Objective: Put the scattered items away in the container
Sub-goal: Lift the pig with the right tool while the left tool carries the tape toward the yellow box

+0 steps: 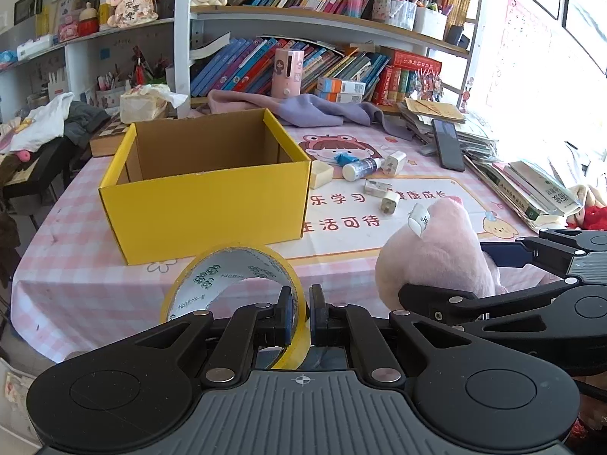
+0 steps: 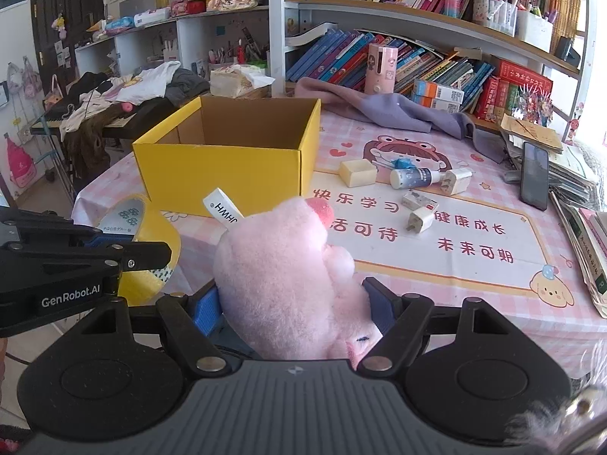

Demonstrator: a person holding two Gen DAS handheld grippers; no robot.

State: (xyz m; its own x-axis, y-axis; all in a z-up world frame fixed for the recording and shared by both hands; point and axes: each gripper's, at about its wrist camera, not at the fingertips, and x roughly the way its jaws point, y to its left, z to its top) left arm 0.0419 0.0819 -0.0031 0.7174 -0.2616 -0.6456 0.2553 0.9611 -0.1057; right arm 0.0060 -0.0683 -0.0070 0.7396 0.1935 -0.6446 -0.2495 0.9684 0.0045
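Yellow cardboard box (image 1: 205, 204) looks empty; left gripper (image 1: 301, 316) clamps a yellow tape roll (image 1: 235, 284), right gripper (image 2: 296, 303) grasps a pink plush toy (image 2: 280, 276), small items (image 1: 379, 178) beside the box remain.

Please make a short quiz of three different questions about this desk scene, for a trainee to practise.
1. True or false: the left tongs are shut on the yellow tape roll.
2. What do the right tongs hold: (a) a charger, (b) the pink plush toy, (c) a phone?
3. Fill in: the yellow box looks ____ inside.

Key: 1 true; 2 b; 3 empty.
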